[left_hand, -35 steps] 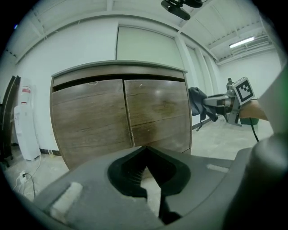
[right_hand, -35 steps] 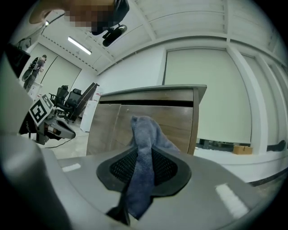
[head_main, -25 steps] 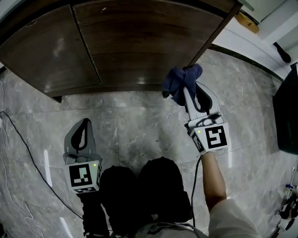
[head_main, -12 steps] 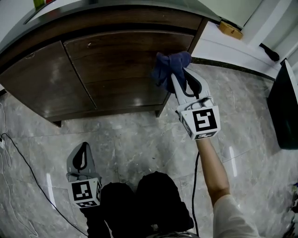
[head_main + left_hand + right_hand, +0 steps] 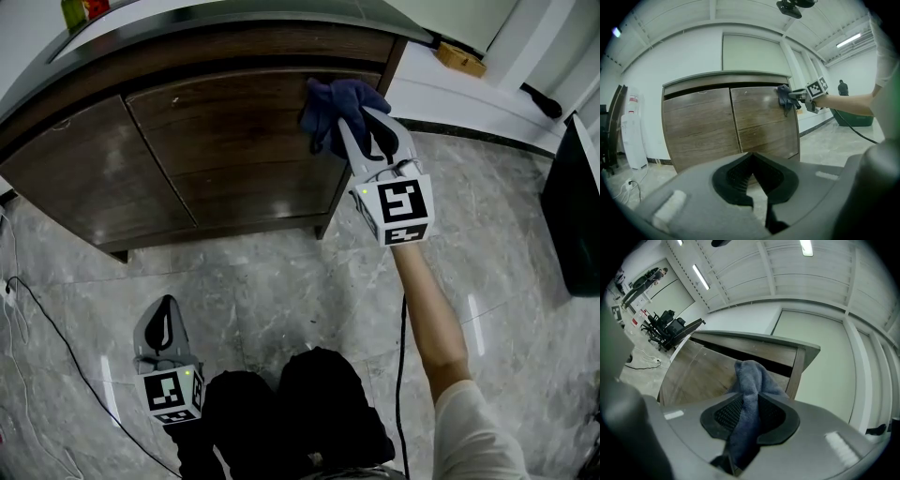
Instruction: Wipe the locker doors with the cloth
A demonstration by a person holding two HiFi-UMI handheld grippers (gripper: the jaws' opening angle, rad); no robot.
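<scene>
- While the grey marble floor [image 5: 281,272] fills most of the head view, the dark wood locker [image 5: 234,42] runs across the top, with a thin lip above its doors.
- Two doors on it: left door [image 5: 84,178] and right door [image 5: 234,150], both closed, with a thin seam between them.
- Person's bare right arm [image 5: 427,309] is stretched out toward the locker's right end.
- Right gripper [image 5: 361,127] is up at the top right corner of the right door, fingers clamped tight on the cloth. In its own view the cloth [image 5: 750,380] sits squeezed between them and sticks out past the tips.
- Left gripper [image 5: 168,305] hangs low over the floor, well away from the locker. Its view looks at both doors from a distance, and its fingers [image 5: 740,173] are closed with the tips touching and nothing between them.
- Cloth [image 5: 333,98] is dark blue and bunched up. It looks pressed against the right door's upper right corner, just under the lip.
- Thin black cable [image 5: 47,319] snakes over the floor on the left.
</scene>
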